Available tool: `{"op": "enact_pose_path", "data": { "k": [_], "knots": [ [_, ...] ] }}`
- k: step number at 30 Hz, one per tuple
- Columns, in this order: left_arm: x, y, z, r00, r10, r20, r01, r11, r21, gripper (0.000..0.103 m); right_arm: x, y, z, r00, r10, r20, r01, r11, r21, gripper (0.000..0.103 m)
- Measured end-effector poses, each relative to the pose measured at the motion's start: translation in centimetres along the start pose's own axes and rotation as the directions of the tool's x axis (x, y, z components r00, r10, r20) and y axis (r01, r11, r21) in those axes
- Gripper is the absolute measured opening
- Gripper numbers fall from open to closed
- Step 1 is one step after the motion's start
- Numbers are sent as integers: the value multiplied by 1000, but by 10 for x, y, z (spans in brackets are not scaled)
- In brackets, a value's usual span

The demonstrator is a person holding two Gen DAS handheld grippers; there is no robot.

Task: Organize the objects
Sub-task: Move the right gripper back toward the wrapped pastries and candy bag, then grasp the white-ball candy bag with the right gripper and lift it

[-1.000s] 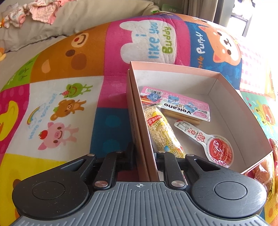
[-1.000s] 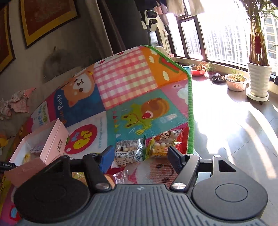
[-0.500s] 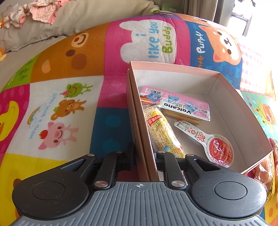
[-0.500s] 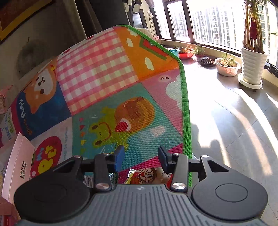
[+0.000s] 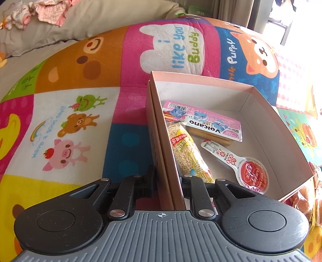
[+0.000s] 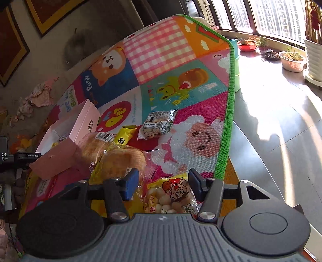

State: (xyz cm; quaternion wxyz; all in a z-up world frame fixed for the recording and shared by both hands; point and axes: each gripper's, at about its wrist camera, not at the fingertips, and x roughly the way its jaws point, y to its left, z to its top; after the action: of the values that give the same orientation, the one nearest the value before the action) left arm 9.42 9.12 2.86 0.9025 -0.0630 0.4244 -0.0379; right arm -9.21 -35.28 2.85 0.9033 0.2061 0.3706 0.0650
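The left gripper (image 5: pixel 168 177) is clamped on the near wall of the pink box (image 5: pixel 261 121); its pads are hidden by the card. The right gripper (image 6: pixel 163 184) is opening over a yellow snack bag (image 6: pixel 171 199) lying between its fingers, the bag's lower end cut off by the gripper body.

strong daylight is admitted through the windows (image 6: pixel 261 18) at the upper right of the right wrist view, and the floor (image 6: pixel 281 121) is washed out by glare, crossed by long soft shadows. the picture frames (image 6: pixel 12 40) on the wall at the left are left dim. in the left wrist view the play mat (image 5: pixel 80 100) is evenly lit, though the upper right corner is overexposed to white. a soft shadow is cast inside the pink box (image 5: pixel 201 88). both pictures are kept sharp, without motion blur. straight edges are bowed by fisheye distortion towards the margins.
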Motion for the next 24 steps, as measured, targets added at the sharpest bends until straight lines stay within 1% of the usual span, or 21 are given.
{"op": "enact_pose_path", "data": {
  "k": [2, 3, 4, 5, 6, 7, 9, 12, 13, 14, 16, 17, 18, 21, 24],
  "knots": [
    [0, -1, 0, 1000, -1, -2, 1, 1000, 0, 19, 7, 10, -8, 999, 41, -33, -41, 999, -2, 62],
    [-1, -1, 0, 1000, 0, -3, 0, 1000, 1, 19, 9, 17, -12, 999, 36, -34, -37, 999, -25, 65],
    [-1, -2, -1, 1000, 0, -5, 0, 1000, 4, 19, 11, 26, -16, 1000, 13, -26, -14, 998, -65, 70],
    [-1, -2, -1, 1000, -1, -6, 1, 1000, 6, 19, 12, 35, -21, 1000, -25, -12, 23, 992, -124, 72],
    [-1, -3, -1, 1000, -2, -8, 2, 1000, 9, 19, 12, 42, -26, 998, -59, 1, 58, 983, -175, 77],
    [-1, -2, -1, 1000, -4, -8, 5, 1000, 10, 20, 13, 48, -30, 996, -89, 13, 90, 971, -223, 78],
    [-1, -2, -1, 1000, -6, -7, 6, 1000, 8, 20, 12, 53, -37, 994, -109, 11, 108, 954, -280, 78],
    [-1, -2, -2, 1000, -6, -5, 6, 1000, 5, 20, 10, 52, -40, 992, -123, 5, 119, 949, -293, 79],
    [-1, -2, -2, 1000, -6, -5, 6, 1000, 4, 20, 9, 51, -40, 991, -132, 10, 129, 948, -290, 82],
    [-1, -2, -2, 1000, -7, -5, 7, 1000, 3, 20, 9, 49, -40, 990, -141, 13, 139, 950, -280, 85],
    [-1, -2, -2, 1000, -7, -5, 7, 1000, 4, 20, 11, 45, -39, 989, -147, 11, 145, 957, -250, 96],
    [-1, -2, -2, 1000, -8, -5, 8, 1000, 3, 20, 12, 46, -40, 989, -146, 16, 146, 959, -243, 98],
    [-1, -2, -2, 1000, -9, -5, 9, 1000, 3, 20, 13, 48, -40, 988, -153, 15, 152, 959, -240, 102],
    [-1, -2, -2, 1000, -9, -5, 9, 1000, 3, 20, 18, 56, -45, 983, -183, 33, 185, 954, -237, 103],
    [-1, -2, -2, 1000, -8, -5, 8, 1000, 2, 20, 19, 57, -49, 977, -198, 74, 210, 954, -214, 103]
  ]
}}
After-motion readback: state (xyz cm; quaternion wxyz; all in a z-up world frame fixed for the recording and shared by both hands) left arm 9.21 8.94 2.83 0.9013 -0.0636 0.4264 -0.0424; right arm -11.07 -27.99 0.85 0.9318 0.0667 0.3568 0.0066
